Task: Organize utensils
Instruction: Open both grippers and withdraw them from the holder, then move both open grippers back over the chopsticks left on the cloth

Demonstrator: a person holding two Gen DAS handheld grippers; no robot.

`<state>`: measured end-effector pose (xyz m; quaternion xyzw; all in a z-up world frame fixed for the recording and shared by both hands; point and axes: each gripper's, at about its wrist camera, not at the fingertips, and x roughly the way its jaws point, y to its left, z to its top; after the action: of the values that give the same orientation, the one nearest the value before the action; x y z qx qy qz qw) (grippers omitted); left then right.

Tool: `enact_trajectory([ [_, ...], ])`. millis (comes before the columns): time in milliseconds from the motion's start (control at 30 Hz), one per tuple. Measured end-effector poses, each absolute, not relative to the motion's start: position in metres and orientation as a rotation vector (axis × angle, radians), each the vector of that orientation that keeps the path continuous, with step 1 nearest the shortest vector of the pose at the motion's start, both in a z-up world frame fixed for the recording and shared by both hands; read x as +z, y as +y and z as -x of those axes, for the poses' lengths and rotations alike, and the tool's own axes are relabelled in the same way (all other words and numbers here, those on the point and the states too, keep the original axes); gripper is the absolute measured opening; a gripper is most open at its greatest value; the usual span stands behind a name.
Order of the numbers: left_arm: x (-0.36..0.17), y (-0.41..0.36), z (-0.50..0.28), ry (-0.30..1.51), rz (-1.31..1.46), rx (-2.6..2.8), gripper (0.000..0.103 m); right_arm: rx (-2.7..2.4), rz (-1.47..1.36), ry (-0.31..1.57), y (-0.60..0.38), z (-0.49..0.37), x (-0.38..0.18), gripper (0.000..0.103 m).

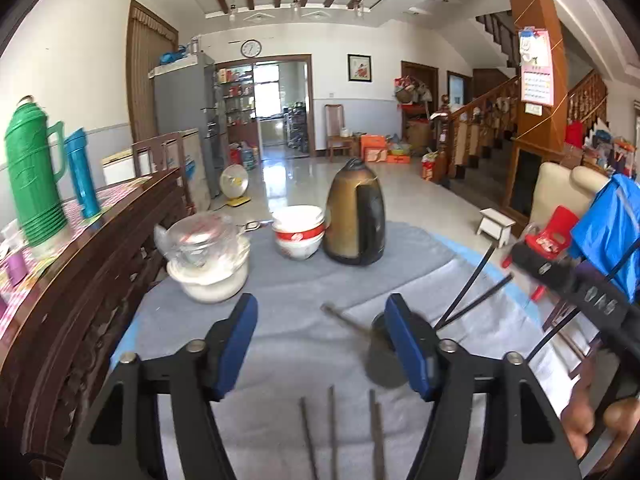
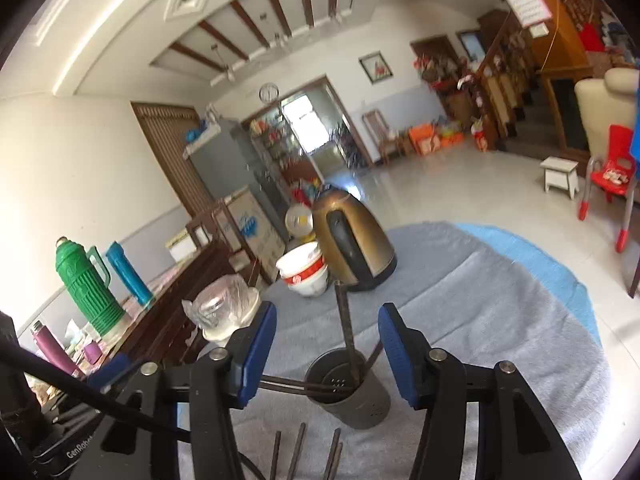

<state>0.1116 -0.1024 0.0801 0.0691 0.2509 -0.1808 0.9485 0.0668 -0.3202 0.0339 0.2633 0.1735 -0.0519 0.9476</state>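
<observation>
My left gripper hangs open over the grey cloth with nothing between its blue pads. A dark perforated utensil holder stands just behind its right finger, and a chopstick leans out of it to the left. Several loose chopsticks lie on the cloth below the fingers. My right gripper is open too, and the holder stands low between its fingers, untouched. Chopsticks stick out of that holder, one nearly upright. More loose chopsticks lie near the bottom edge.
A bronze kettle, stacked red-and-white bowls and a white pot under a bagged glass lid stand at the back of the cloth. A dark wooden sideboard with a green thermos runs along the left. The round table's edge curves on the right.
</observation>
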Motion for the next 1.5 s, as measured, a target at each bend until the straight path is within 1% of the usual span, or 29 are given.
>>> enact_trajectory([
  [133, 0.063, -0.086, -0.099, 0.537, -0.155, -0.332, 0.071, -0.071, -0.507, 0.291, -0.313, -0.043, 0.026, 0.058],
  [233, 0.047, -0.079, -0.094, 0.559, -0.181, -0.299, 0.071, -0.052, -0.482, 0.295, -0.304, -0.035, 0.016, 0.058],
  [533, -0.027, -0.06, -0.077, 0.741, -0.254, -0.268, 0.072, -0.016, -0.44, 0.456, -0.279, -0.03, -0.048, 0.058],
  [667, -0.048, -0.054, -0.071, 0.79, -0.264, -0.255, 0.072, -0.017, -0.438, 0.517, -0.272, -0.034, -0.078, 0.058],
  [767, -0.055, -0.051, -0.069, 0.803, -0.267, -0.247, 0.072, -0.005, -0.448, 0.552, -0.266, -0.04, -0.091, 0.058],
  [967, -0.061, -0.051, -0.076, 0.807, -0.273, -0.238, 0.072, -0.006, -0.414, 0.564, -0.254, -0.04, -0.105, 0.058],
  [1500, -0.093, -0.037, -0.09, 0.859, -0.214, -0.208, 0.072, -0.075, -0.477, 0.628, -0.263, -0.045, -0.138, 0.058],
])
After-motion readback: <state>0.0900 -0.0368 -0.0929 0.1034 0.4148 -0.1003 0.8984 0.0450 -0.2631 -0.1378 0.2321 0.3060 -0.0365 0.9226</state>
